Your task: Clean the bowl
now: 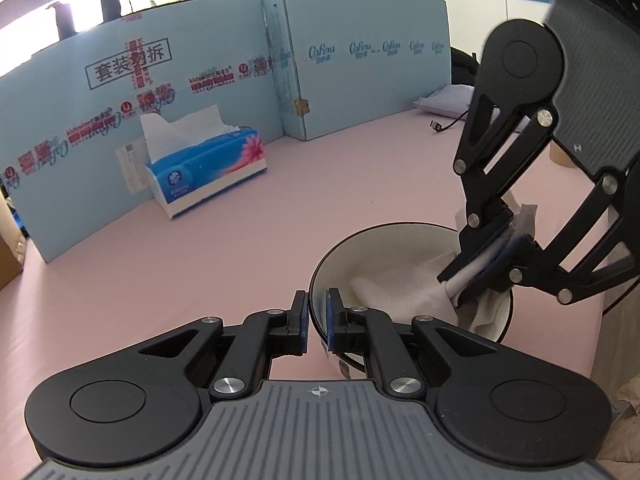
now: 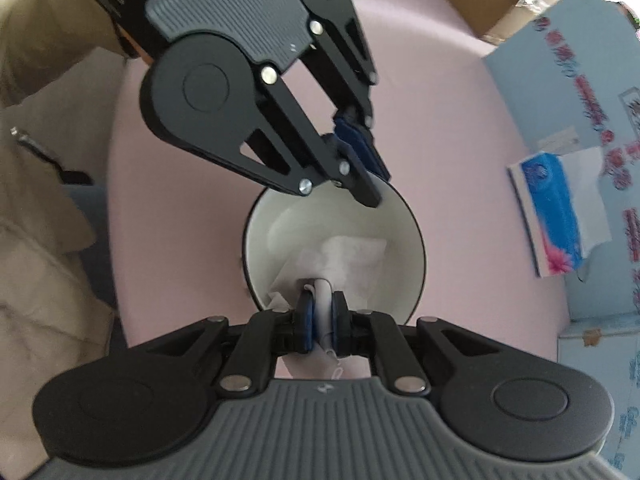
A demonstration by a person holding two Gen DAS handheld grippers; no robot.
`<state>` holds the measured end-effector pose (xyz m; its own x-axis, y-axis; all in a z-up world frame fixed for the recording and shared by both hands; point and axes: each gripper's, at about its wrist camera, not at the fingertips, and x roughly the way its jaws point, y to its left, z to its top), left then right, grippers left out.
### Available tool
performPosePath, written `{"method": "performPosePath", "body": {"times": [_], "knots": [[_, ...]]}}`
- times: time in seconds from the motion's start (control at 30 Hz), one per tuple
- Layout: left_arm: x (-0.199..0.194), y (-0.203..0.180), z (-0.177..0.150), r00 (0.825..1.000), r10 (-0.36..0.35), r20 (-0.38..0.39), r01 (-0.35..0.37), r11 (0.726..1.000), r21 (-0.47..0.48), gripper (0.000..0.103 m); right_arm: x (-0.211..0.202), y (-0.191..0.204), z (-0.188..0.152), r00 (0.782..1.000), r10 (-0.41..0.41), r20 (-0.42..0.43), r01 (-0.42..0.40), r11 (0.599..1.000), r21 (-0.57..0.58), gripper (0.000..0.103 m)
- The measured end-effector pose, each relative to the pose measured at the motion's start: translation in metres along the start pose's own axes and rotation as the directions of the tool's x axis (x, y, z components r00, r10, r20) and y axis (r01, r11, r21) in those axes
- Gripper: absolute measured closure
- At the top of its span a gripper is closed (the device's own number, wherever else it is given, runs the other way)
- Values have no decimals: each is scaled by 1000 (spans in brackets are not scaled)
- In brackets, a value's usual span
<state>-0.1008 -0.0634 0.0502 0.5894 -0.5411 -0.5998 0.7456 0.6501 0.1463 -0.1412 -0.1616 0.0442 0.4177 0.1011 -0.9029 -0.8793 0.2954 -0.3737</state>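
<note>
Left tongs [image 1: 317, 320] clamp the bowl [image 1: 400, 252] rim to steady it; right tongs [image 2: 320, 316] pinch tissue [image 2: 352, 256] for wiping inside.

Soft, even daylight filled both views, with blown-out glare at the left wrist view's upper left corner. Fisheye distortion bowed the tall pale-blue cardboard partition [image 1: 160, 92]. The right wrist view was softer, its edges smeared by motion blur. Shadows on the pink desk [image 1: 200, 248] stayed faint.

Glossy glazed bowl [image 2: 280, 220]; soft, crumpled paper tissue [image 2: 348, 256]; matt pink table [image 1: 200, 248]; printed cardboard panels [image 1: 360, 80].
</note>
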Motion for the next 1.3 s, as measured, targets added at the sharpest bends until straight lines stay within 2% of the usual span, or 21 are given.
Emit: {"method": "performPosePath", "body": {"times": [0.2, 0.37, 0.53, 0.67, 0.83, 1.03, 1.3], "knots": [[0, 2, -2, 1000, -19, 17, 19, 1000, -9, 91, 22, -2, 12, 989, -35, -142, 19, 994, -112, 94], [-1, 4, -4, 999, -36, 26, 37, 999, -13, 90, 31, 9, 16, 978, -130, -163, 93, 972, -215, 94], [-1, 6, -5, 999, -45, 30, 46, 999, -22, 89, 34, 13, 13, 970, -217, -110, 182, 948, -260, 94], [0, 6, -5, 998, -51, 30, 52, 998, -29, 87, 34, 20, 8, 950, -311, -26, 289, 908, -304, 94], [0, 6, -4, 998, -52, 27, 52, 998, -31, 87, 34, 17, 4, 936, -351, 34, 346, 894, -285, 94], [0, 5, -5, 998, -54, 24, 55, 998, -35, 86, 27, 25, -2, 943, -330, 49, 331, 910, -250, 94], [1, 5, -6, 998, -53, 21, 53, 998, -30, 86, 31, 24, 1, 969, -246, -31, 230, 938, -260, 94]]}}
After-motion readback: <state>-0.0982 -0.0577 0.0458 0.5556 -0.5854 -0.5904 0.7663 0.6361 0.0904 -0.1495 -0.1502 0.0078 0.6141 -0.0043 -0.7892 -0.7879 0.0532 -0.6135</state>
